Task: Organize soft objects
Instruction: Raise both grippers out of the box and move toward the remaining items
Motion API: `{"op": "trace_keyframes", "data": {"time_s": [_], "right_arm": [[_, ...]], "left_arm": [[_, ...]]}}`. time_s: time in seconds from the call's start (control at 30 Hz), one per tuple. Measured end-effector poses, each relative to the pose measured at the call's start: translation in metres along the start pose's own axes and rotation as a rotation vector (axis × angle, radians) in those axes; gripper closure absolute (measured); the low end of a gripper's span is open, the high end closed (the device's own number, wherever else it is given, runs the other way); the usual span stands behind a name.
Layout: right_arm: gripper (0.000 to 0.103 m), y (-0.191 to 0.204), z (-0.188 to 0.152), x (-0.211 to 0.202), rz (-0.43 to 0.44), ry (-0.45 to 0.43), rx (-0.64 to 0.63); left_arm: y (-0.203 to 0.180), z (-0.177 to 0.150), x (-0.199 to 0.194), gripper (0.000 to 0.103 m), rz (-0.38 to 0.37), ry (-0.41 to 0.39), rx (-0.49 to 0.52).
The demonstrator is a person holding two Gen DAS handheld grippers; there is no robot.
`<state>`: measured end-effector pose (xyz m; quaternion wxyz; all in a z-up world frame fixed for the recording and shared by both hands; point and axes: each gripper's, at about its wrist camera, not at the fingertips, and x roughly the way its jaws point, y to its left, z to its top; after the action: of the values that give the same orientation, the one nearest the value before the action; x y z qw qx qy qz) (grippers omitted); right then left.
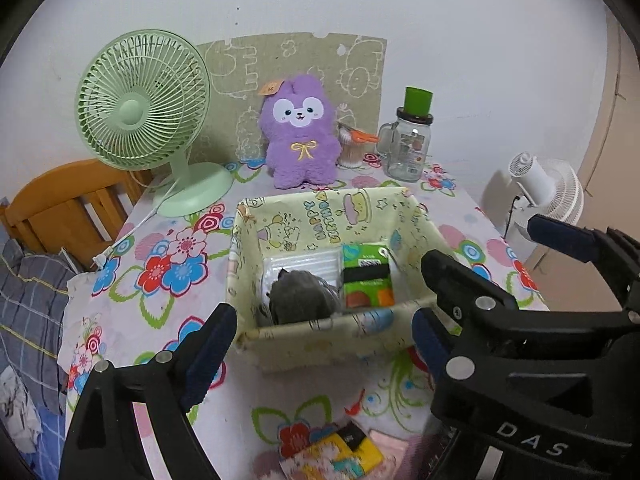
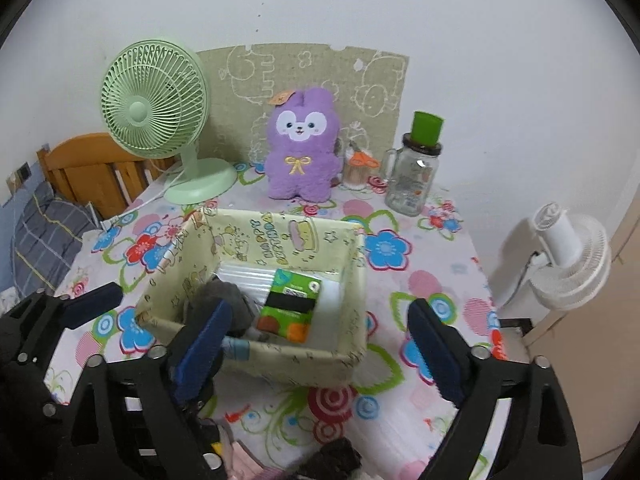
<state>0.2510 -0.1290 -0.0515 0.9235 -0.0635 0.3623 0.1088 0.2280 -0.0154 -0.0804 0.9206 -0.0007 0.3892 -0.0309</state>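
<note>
A pale yellow fabric basket (image 1: 332, 336) (image 2: 352, 256) stands mid-table. Inside lie a grey soft item (image 1: 300, 300) (image 2: 224, 292), a clear plastic packet (image 1: 304, 260) (image 2: 248, 276) and a green tissue pack (image 1: 366, 276) (image 2: 292, 304). A purple plush rabbit (image 1: 300, 136) (image 2: 302, 148) sits upright behind the basket. My left gripper (image 1: 320, 352) is open and empty in front of the basket. My right gripper (image 2: 320, 348) is open and empty at the basket's near wall. Small soft items lie at the near table edge: a yellow patterned one (image 1: 336, 460) and a dark one (image 2: 336, 460).
A green desk fan (image 1: 144, 112) (image 2: 160, 112) stands back left. A glass jar with green lid (image 1: 410, 140) (image 2: 416, 172) and a cup of swabs with orange scissors (image 1: 354, 146) (image 2: 360, 168) stand back right. A white fan (image 1: 548, 192) (image 2: 568, 264) is off the table's right; a wooden bed frame (image 1: 60, 204) is left.
</note>
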Motion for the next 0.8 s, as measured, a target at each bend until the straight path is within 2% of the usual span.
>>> {"op": "trace_keyframes", "data": {"time_s": [0.23, 0.8], "right_arm": [[0.008, -0.002, -0.016, -0.023, 0.01, 0.009, 0.008], [0.008, -0.01, -0.051, -0.076, 0.012, -0.039, 0.026]], "left_arm": [[-0.008, -0.018, -0.024, 0.012, -0.001, -0.013, 0.009], [-0.021, -0.05, -0.074, 0.012, -0.029, -0.054, 0.039]]}}
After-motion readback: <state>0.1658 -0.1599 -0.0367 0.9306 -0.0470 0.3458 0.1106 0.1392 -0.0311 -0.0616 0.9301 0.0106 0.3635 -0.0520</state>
